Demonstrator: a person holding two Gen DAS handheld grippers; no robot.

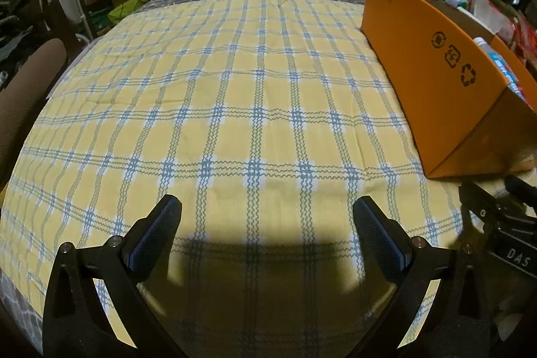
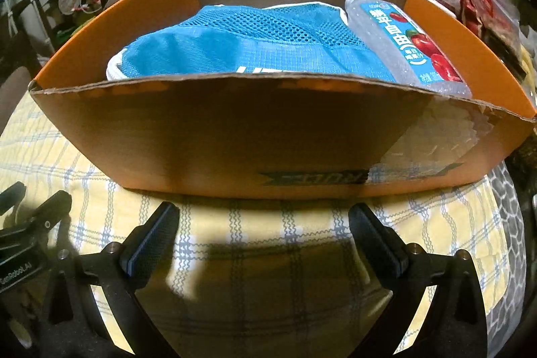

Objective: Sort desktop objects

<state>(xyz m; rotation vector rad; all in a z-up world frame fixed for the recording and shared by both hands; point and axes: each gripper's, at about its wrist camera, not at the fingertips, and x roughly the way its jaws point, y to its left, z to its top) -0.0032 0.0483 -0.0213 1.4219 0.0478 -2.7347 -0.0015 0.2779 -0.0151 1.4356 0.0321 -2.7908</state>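
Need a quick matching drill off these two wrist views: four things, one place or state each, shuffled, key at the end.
Things:
1. orange cardboard box
2. blue mesh bag
3. plastic bottle
4. left gripper

Places or states:
A. open, holding nothing, over the checked cloth
B. lies in the box, along its right side
C. stands on the cloth, top open
D. fills most of the box, left of the bottle

Pairs: 1-C, 2-D, 3-B, 4-A
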